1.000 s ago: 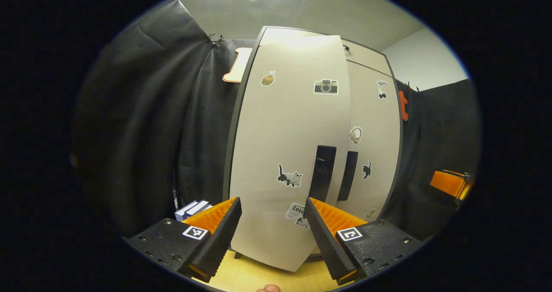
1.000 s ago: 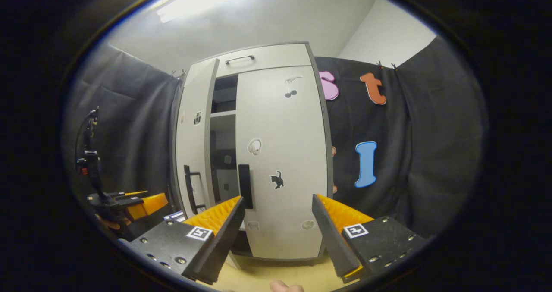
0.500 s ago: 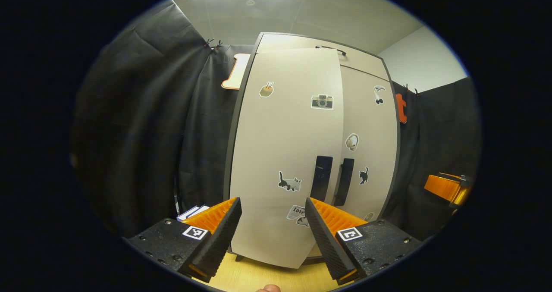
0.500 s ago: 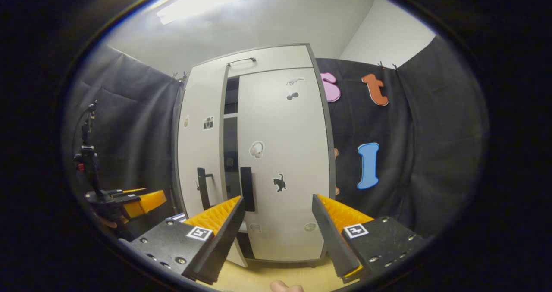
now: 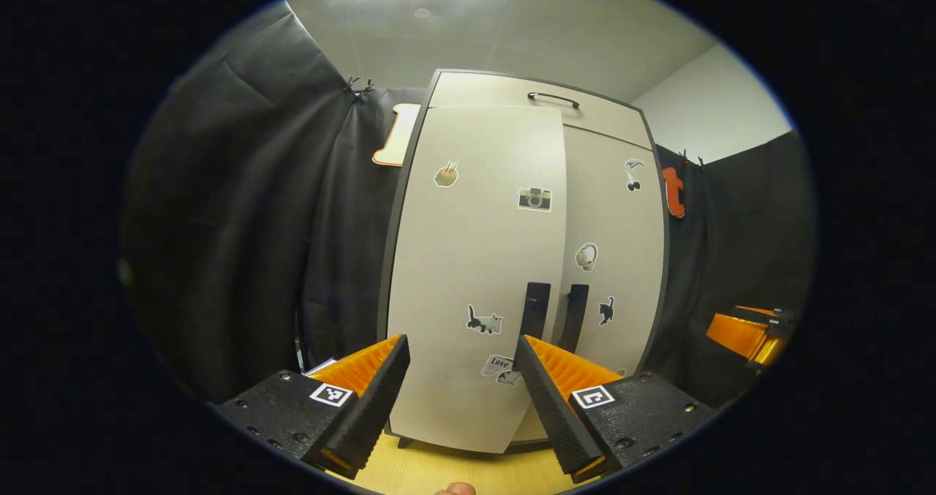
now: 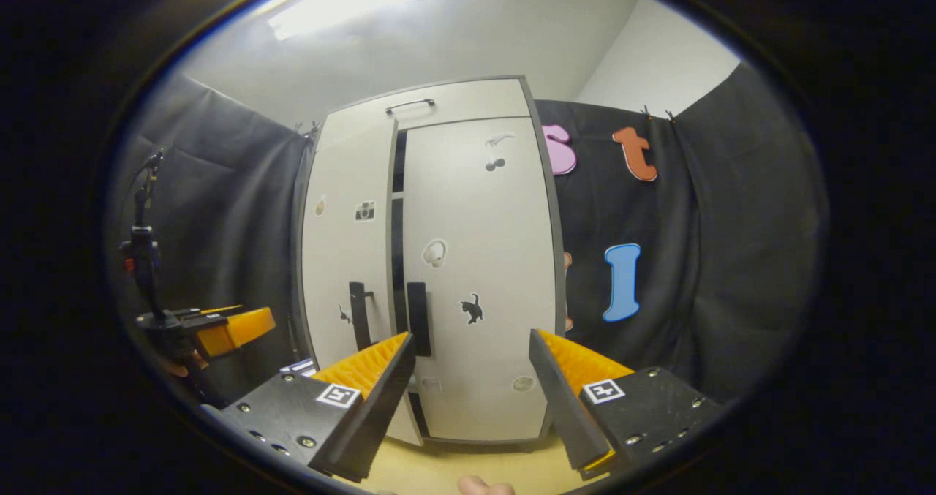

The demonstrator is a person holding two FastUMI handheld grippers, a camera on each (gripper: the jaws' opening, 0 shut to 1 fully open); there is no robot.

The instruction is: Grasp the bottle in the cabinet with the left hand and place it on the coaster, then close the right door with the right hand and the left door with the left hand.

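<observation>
- The cabinet (image 5: 512, 93) is tall and pale grey with dark edges, and it stands upright on the wooden tabletop (image 5: 439, 469) in front of the black cloth wall.
- The left door (image 5: 475, 261) is a tall panel with its long axis vertical. It carries stickers: a camera (image 5: 534, 198), a cat (image 5: 484, 321) and some smaller ones.
- In the right gripper view the left door (image 6: 344, 261) is not fully shut; a narrow dark gap (image 6: 397, 246) stays between it and the right door (image 6: 479, 261), and its free edge stands out a little toward the camera.
- The right door lies flush in the cabinet frame, with a black cat sticker (image 6: 472, 308) on it.
- Two black vertical handles (image 5: 535, 311) sit side by side near the middle seam.
- The left tongs (image 5: 461, 400) are released, wide apart, holding nothing, in front of the lower part of the left door.
- The right tongs (image 6: 472, 400) are also released and empty, facing the right door.
- The other gripper (image 6: 227, 330) shows at the left in the right gripper view.
</observation>
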